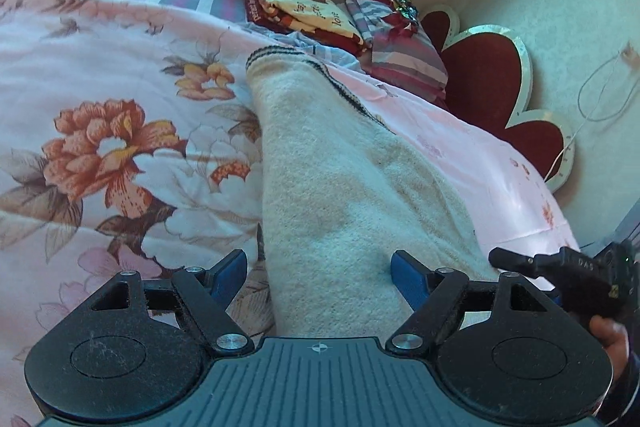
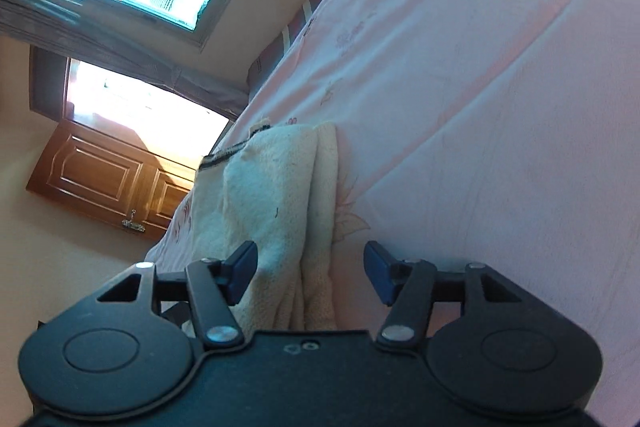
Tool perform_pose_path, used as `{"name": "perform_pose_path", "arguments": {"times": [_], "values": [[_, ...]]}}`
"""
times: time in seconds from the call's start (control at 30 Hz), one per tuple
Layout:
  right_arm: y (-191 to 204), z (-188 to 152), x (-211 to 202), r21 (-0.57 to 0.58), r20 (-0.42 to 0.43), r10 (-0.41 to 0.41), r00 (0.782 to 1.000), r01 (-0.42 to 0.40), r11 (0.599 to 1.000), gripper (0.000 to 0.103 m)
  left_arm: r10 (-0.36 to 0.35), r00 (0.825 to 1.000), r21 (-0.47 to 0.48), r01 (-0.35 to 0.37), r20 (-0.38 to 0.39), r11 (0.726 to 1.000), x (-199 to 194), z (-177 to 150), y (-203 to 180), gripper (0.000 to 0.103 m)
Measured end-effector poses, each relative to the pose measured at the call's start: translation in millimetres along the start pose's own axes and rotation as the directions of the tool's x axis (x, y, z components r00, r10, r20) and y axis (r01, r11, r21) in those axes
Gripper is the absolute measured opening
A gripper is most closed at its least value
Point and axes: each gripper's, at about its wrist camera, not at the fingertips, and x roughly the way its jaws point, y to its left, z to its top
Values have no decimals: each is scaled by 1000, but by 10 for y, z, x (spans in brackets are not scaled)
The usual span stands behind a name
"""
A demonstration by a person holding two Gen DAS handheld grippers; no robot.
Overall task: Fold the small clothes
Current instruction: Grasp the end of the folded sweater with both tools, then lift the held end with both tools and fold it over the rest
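Nearest, left gripper (image 1: 320, 277) with blue pads spread wide on either side of the cream knit garment (image 1: 340, 179), not pinching it; right gripper (image 2: 310, 273) likewise parted, cloth between the fingers but unpressed. Garment folded into a long strip on the pink floral bedspread (image 1: 100, 99). Farther off, folded blankets (image 1: 304, 11) and red headboard (image 1: 492, 75).
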Motion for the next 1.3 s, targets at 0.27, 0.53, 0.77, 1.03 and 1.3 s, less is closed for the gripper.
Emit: {"name": "perform_pose_path", "arguments": {"times": [0.27,0.53,0.77,1.03,1.3], "values": [[123,46,136,-59,-63,5,998,-9,998,58,8,1000,25,-8,-29,1000,168,33,-21,86],[158,93,160,-83,-92,15,996,-23,996,58,1,999,38,0,-36,999,216,82,-42,86],[171,137,190,-102,-105,21,994,-31,994,57,-55,996,20,57,-65,998,285,144,-7,86],[256,143,351,-120,-149,58,987,-77,990,59,-174,980,-33,171,-100,985,423,209,69,85],[40,177,260,-53,-144,115,983,-124,991,40,-265,960,-143,251,-93,957,478,179,313,73]]}}
